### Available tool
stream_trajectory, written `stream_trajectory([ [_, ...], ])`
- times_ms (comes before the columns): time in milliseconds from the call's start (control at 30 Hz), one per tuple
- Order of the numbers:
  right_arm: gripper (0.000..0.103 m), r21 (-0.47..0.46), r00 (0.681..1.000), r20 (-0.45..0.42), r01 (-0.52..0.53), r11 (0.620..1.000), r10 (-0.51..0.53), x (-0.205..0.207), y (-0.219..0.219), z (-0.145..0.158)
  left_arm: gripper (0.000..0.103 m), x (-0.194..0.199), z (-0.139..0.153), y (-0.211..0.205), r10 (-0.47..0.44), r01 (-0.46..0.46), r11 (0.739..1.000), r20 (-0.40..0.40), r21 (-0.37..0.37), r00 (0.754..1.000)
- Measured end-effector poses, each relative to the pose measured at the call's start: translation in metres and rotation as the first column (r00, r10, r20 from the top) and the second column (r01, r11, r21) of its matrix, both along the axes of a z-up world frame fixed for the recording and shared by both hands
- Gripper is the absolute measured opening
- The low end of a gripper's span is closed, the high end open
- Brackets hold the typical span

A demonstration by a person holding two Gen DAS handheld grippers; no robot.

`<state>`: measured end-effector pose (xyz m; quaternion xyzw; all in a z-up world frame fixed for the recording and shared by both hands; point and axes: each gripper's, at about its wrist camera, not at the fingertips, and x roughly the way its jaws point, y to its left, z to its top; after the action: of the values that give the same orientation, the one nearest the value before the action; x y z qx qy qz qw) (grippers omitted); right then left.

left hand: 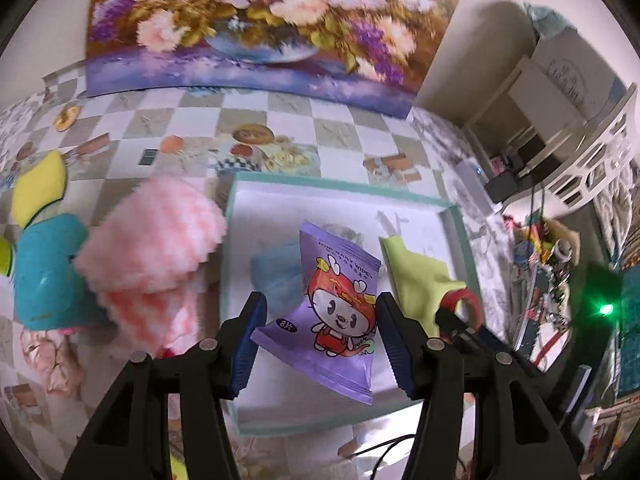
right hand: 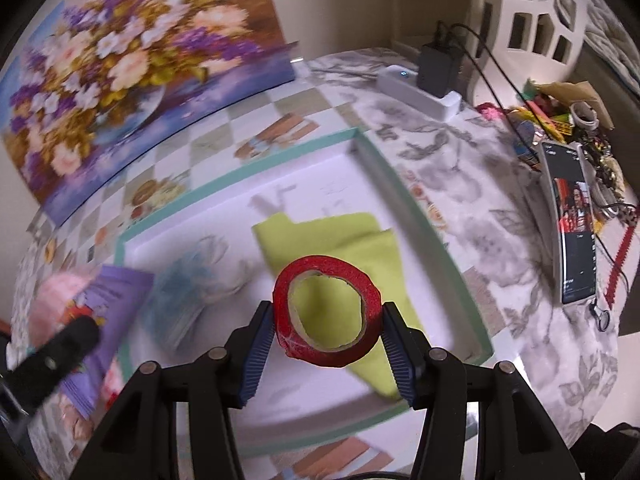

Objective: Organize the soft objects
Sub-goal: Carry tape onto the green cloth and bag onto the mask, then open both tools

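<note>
My left gripper is shut on a purple baby-wipes pack, held tilted over the white tray with a teal rim. My right gripper is shut on a red tape roll, also above the tray. A yellow-green cloth and a blurred blue cloth lie inside the tray. Left of the tray a pink fluffy cloth rests on the table, with a teal pad and a yellow sponge beyond it. The wipes pack shows at the right wrist view's left edge.
A flower painting leans at the back of the patterned tabletop. To the right of the tray are a white power strip with a black charger, a phone, cables and a heap of small clutter.
</note>
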<state>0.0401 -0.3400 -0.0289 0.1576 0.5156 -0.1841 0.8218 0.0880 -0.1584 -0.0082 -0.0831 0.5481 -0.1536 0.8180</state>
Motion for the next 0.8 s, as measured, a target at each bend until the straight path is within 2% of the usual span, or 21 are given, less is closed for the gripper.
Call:
stream_trajectory([
  [267,0.057,-0.057,0.999,0.013,0.052,0.997,-0.051,0.015,-0.011,-0.007,0.058,0.021,-0.015,-0.007,0.022,-0.022,1.0,0.021,-0.017,1.0],
  [567,0.057,-0.082,0.998,0.013,0.054,0.995,-0.053,0.033,-0.02,-0.013,0.058,0.04,-0.026,-0.019,0.005,-0.003,0.999,0.036,-0.048,0.999],
  [800,0.057,-0.066,0.998,-0.006,0.062,0.996,-0.062,0.039,-0.027,-0.023,0.058,0.047,-0.05,-0.028,-0.021,0.021,0.999,-0.013,-0.03,1.0],
])
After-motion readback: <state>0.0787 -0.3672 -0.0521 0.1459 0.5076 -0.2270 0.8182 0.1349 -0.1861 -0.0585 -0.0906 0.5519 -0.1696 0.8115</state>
